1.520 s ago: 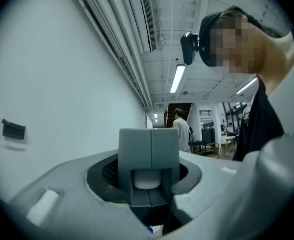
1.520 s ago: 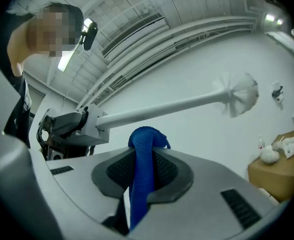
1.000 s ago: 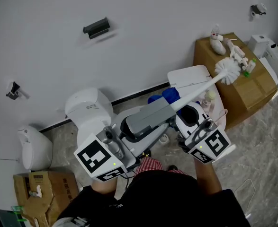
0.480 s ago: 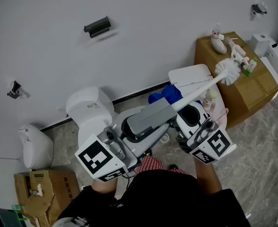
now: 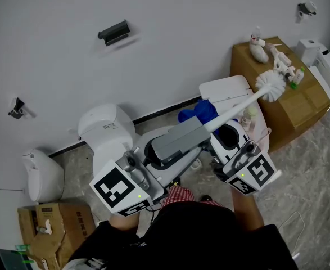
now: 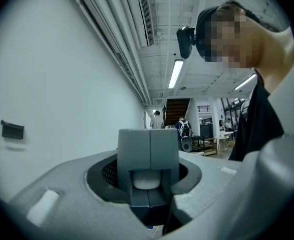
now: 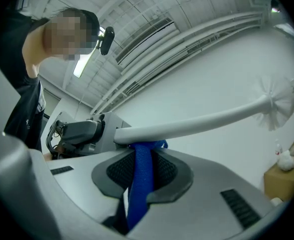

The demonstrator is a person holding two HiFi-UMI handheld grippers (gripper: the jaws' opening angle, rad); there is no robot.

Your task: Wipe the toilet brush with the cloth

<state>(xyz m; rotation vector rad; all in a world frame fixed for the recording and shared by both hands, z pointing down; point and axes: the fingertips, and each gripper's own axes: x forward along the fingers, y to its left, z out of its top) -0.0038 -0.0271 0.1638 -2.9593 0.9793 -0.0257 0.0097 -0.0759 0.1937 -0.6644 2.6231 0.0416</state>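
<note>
On my left, a white toilet [image 5: 105, 129] stands against the wall, and the left gripper [image 6: 149, 156] reaches out in front of it, pointing about level. In the left gripper view its two grey jaws are clamped round the rounded white end of the toilet brush [image 5: 249, 98]. The tops of the pads meet above it, so this tong has a firm hold on the handle.

From there the brush runs up and to the right across the head view. Its handle is clear of the floor, and its white bristle head [image 5: 271, 86] hangs in front of the cardboard box [image 5: 308, 108] at the far right.

Just past the left jaw tips, the blue cloth [image 5: 200, 110] is bunched against the handle. In the right gripper view I see the cloth rise as a narrow folded strip from between the jaws and touch the underside of the handle. Its top edge curls a little round the handle there.

The right gripper [image 7: 142, 156] sits below and to the right of the brush, tilted upward. Its jaws are pinched close together on that strip of cloth and hold nothing else.
</note>
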